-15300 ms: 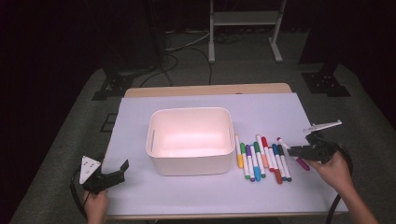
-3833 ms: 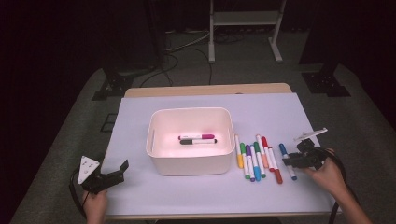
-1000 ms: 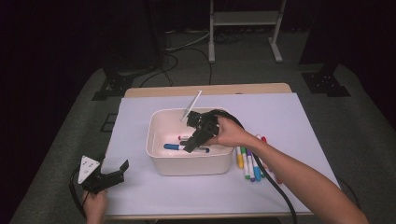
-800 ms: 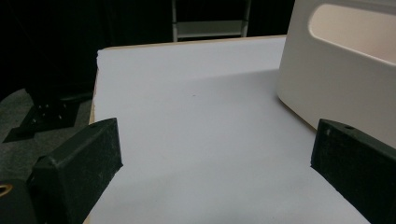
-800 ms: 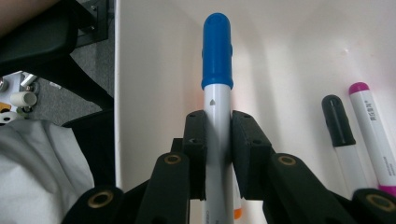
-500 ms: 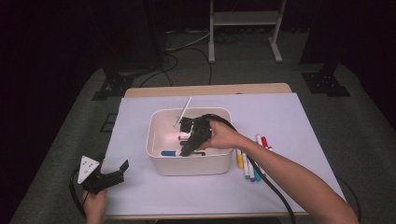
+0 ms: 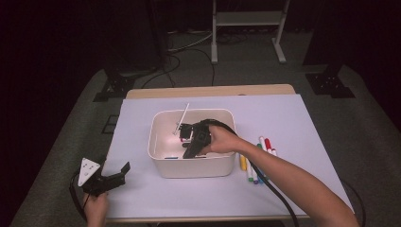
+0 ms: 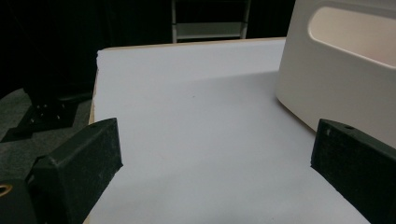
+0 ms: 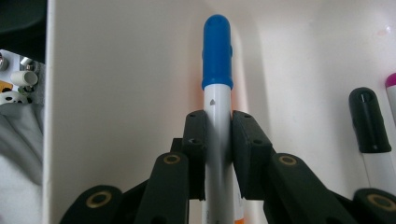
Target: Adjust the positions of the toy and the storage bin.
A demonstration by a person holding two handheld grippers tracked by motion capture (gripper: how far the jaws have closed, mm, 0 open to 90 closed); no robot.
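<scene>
The right gripper [image 9: 218, 140] is reaching down into the white bin [image 7: 158, 142], and its jaws are clamping a blue-capped marker [image 9: 217, 84] between them. In the right gripper view the marker is running straight up the middle of the picture: its white barrel is sitting squeezed between the two black pads, and its blue cap is sticking out well past the jaw tips, pointing at the bin's wall. The marker is lying low inside the bin, close to the floor and near the wall. To its right, a black-capped marker [image 9: 371, 126] is resting on the bin floor, apart from the jaws, with a magenta cap [image 9: 391, 91] just beside it at the frame's edge.

From the high view, the right gripper [image 7: 196, 144] is sitting inside the bin, the hand behind it crossing the near right rim. More markers [image 7: 253, 165] are lying on the white sheet [image 7: 293, 137] just right of the bin.

The left gripper [image 7: 106, 179] is resting near the table's front left corner, well apart from the bin. Its jaws are standing wide apart with nothing between them but bare sheet.
</scene>
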